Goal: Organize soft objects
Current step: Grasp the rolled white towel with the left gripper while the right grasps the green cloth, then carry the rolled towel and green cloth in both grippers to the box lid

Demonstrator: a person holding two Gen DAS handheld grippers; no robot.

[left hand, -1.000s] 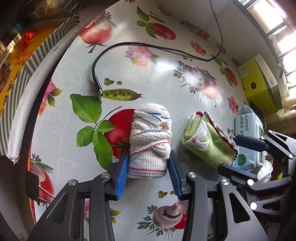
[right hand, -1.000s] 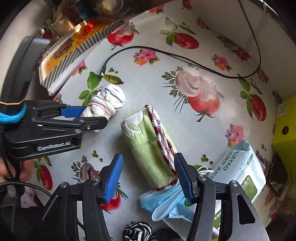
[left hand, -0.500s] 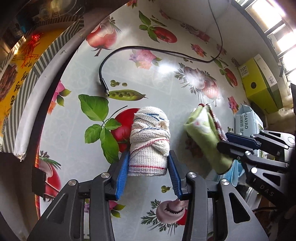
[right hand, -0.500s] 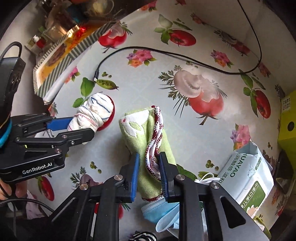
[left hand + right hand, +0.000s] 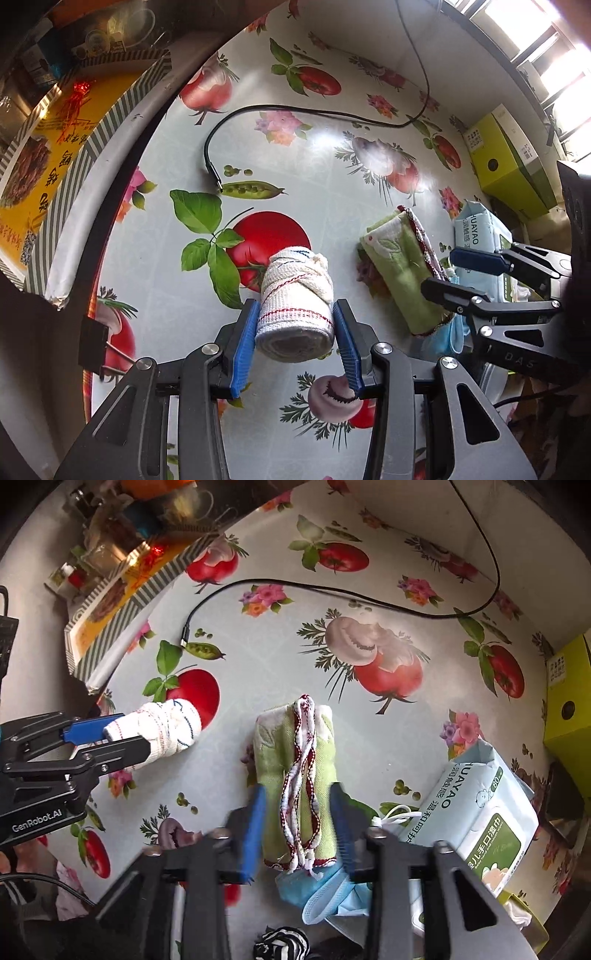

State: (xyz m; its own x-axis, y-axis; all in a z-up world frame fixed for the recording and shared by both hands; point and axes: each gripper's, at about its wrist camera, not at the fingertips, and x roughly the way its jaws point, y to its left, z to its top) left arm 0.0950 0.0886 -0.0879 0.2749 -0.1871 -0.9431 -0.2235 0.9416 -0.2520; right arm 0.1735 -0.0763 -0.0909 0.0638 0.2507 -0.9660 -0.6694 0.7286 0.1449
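Left gripper (image 5: pixel 295 343) clamps ribbed white cloth roll (image 5: pixel 295 306) | right gripper (image 5: pixel 299 830) opening around folded green towel (image 5: pixel 295 760)

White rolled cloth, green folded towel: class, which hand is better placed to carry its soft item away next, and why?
Left. The left gripper has its jaws clamped on the white rolled cloth, apparently raised off the table. The right gripper has jaws opening around the green towel, which lies on a blue face mask.

Two rolled cloths (image 5: pixel 295 775), one wipes pack (image 5: pixel 484 812), one cable (image 5: pixel 332 590).
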